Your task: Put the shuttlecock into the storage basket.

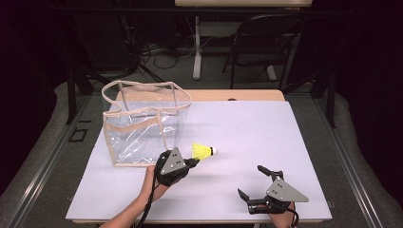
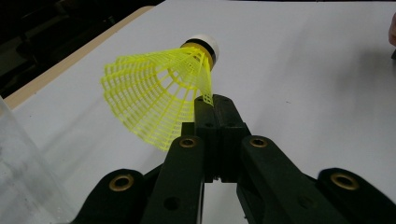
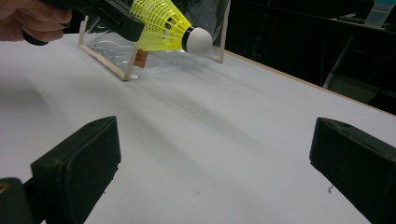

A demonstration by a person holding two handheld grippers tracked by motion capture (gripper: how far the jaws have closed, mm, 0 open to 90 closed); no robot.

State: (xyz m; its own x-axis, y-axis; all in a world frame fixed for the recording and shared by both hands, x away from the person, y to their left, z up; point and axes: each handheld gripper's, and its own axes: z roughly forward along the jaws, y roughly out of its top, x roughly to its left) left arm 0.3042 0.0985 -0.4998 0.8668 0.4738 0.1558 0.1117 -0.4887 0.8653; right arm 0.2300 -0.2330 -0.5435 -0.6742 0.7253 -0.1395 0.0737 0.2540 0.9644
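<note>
Your left tongs [image 1: 192, 162] are clamped on the mesh skirt of the yellow shuttlecock [image 1: 203, 151], pinching one edge of the skirt near its rim; the left gripper view confirms the pads pressed together on the plastic lattice [image 2: 159, 100], with the white cork tip pointing away from you. The shuttlecock appears to be held clear of the bench [image 1: 266, 128], not resting on it, judging by the shadow under it in the right gripper view [image 3: 166, 23]. It sits near the middle of the white surface, just at the 4 o'clock corner of the clear bag [image 1: 142, 124], which stands upright with its mouth open at roughly 10 o'clock on the bench. Your right tongs [image 1: 253, 183] stand wide apart and carry nothing; they rest low at about 5 o'clock, well apart from both the shuttlecock and the bag, and the right gripper view shows bare surface between the two pads [image 3: 77, 163]. Assessment: the pick-up appears complete, and the grip, though on thin mesh at one edge only, looks secure enough for a short carry. The placement is not yet done: the bag appears empty, as far as its transparent walls allow a reading. What is left, in my judgement, is to lift the shuttlecock over the bag's cream-trimmed rim, lower it inside and release. Note that the rim is soft and bowed inward on the near side, so the entry may need care.
</note>
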